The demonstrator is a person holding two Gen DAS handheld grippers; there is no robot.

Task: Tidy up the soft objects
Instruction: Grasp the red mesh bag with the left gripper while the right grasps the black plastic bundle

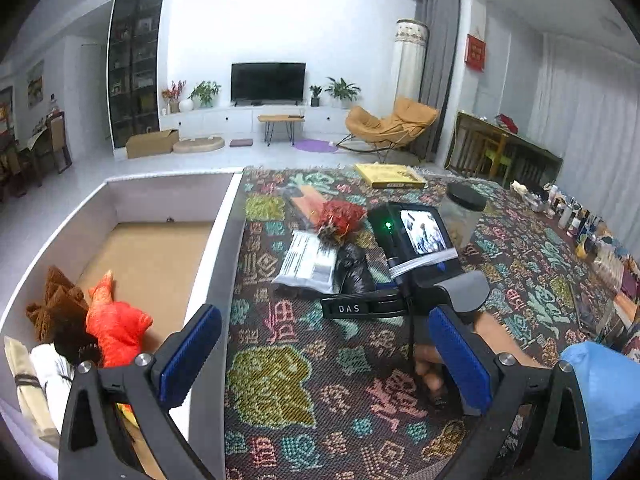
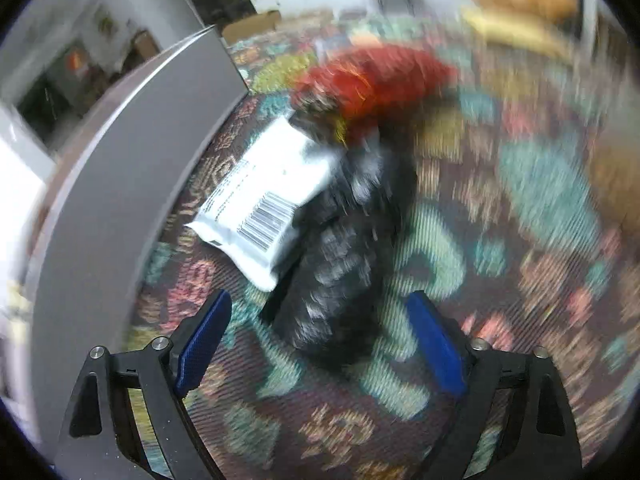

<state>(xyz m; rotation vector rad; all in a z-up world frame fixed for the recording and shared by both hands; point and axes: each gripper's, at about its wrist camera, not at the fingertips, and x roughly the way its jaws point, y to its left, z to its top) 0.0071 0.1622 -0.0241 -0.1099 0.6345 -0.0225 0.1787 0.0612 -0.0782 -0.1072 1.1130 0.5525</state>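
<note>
My left gripper [image 1: 324, 360] is open and holds nothing, above the patterned tablecloth [image 1: 280, 392] beside a white box [image 1: 224, 264]. In the box lie an orange plush [image 1: 116, 328], a brown plush [image 1: 56, 304] and pale rolled items [image 1: 48, 376]. On the cloth sit a black crinkly bag [image 1: 352, 264], a white barcode packet [image 1: 308, 256] and a red mesh bundle [image 1: 340, 216]. The right wrist view is blurred. There my right gripper [image 2: 320, 344] stands open, with the near end of the black bag [image 2: 344, 264] between its fingers, untouched by the pads. The white packet [image 2: 268, 196] and red bundle [image 2: 372, 80] lie beyond.
A hand and a blue sleeve [image 1: 604, 396] carry the right-hand device, whose screen [image 1: 424, 236] faces me. A yellow book [image 1: 388, 176], a black-lidded jar [image 1: 464, 208] and an orange packet [image 1: 308, 200] lie farther off. Several small bottles [image 1: 576, 220] line the cloth's right edge. The box wall [image 2: 132, 184] is left of the bag.
</note>
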